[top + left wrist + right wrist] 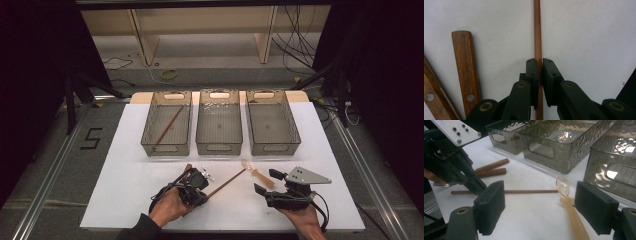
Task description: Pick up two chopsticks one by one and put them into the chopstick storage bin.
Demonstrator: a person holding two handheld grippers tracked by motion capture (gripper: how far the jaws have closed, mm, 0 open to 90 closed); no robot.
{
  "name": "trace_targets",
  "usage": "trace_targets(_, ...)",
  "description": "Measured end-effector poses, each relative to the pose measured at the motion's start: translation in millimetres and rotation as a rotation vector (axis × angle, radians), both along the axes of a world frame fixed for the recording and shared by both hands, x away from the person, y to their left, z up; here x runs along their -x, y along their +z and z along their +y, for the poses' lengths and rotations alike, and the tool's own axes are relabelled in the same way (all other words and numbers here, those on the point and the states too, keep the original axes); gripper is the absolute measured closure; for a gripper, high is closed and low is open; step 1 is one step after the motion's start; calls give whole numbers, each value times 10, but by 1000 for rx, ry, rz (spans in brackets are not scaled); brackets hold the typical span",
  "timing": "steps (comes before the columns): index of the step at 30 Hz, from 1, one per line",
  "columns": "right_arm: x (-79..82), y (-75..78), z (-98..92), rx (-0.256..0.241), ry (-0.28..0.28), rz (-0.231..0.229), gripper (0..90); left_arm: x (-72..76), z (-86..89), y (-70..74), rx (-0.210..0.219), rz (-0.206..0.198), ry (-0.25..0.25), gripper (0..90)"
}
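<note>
A white tabletop carried three smoky, ripple-textured plastic bins in a row. The left tool was clamped on a thin wooden stick. The right tool, jaws apart, hovered beside a translucent amber spoon.

Black cables on grey floor (a yellow ring beside), wooden shelving behind.

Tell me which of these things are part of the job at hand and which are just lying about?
In use, probably sorting:
- left gripper, jaws shut on a wooden chopstick
- right gripper, jaws open by the plastic spoon
- three bins, one holding a chopstick
- wooden-handled utensils

Lying about:
- floor cables
- yellow ring
- wooden frame
</note>
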State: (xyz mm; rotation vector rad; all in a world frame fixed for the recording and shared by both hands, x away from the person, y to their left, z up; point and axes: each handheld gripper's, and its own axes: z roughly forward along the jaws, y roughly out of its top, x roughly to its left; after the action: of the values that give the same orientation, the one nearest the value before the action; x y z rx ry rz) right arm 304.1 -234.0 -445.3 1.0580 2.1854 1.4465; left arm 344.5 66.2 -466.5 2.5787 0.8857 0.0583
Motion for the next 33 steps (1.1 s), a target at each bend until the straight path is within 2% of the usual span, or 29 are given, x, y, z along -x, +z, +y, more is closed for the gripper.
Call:
trace_targets(3,1,1,1,1,2,-1,254,-12,37,5,12,16,-11,831)
trace_targets(10,2,3,0,-3,2,-1,254,11,54,75,5,14,-52,832)
trace_targets(19,-3,-2,5,-4,3,1,253,45,60,212,24,-5,-80,832)
trace_targets(25,-6,-4,-2,-6,2,5,253,14,136,357,79,-33,-68,832)
trace_targets(33,-11,-8,-5,-6,0,7,253,-106,346,574,139,-88,-5,832)
